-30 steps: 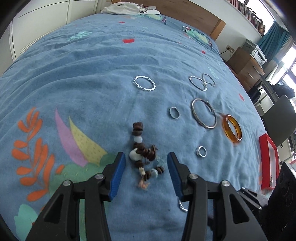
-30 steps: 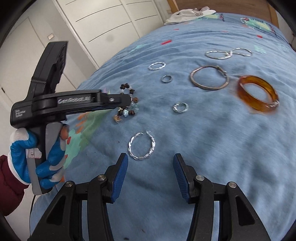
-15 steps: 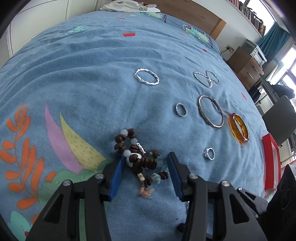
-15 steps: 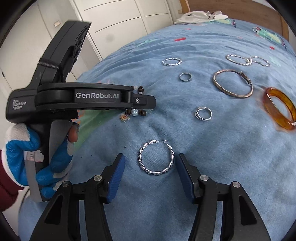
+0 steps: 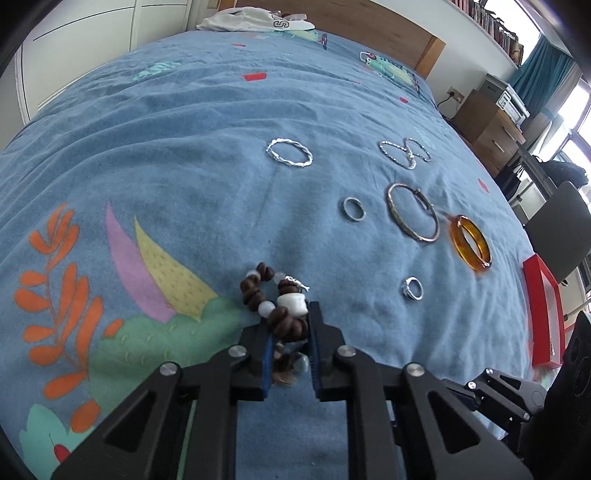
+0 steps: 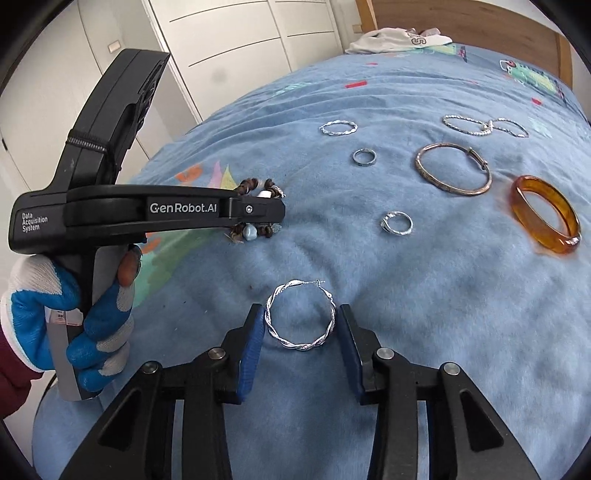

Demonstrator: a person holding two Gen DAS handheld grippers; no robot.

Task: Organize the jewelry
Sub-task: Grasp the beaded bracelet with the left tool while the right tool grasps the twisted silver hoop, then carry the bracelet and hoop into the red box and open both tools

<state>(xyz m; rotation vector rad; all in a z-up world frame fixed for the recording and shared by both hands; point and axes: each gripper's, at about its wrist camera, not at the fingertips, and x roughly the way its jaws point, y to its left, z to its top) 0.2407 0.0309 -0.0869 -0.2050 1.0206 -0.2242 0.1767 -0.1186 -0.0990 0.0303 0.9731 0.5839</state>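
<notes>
While the left claw [image 5: 290, 332] grips the beaded bracelet [image 5: 275, 299], the right claw [image 6: 300, 328] brackets the twisted hoop [image 6: 301, 315], unclenched.

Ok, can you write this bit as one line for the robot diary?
left gripper: shut on beaded bracelet | right gripper: open around twisted silver hoop earring, not gripping | both on blue bedspread

Right wrist view: side of the left gripper [image 6: 275, 210] carries white print "GenRobot.AI" along its upper arm. At the rear of the same black body, three stacked lines in small white type: "Data / Acquisition / System". White garment [image 6: 399, 38] at the head of the bed: dark letter "S" visible, rest of the print folded away. Left wrist view: same white garment [image 5: 255, 23], "S" legible again.
</notes>
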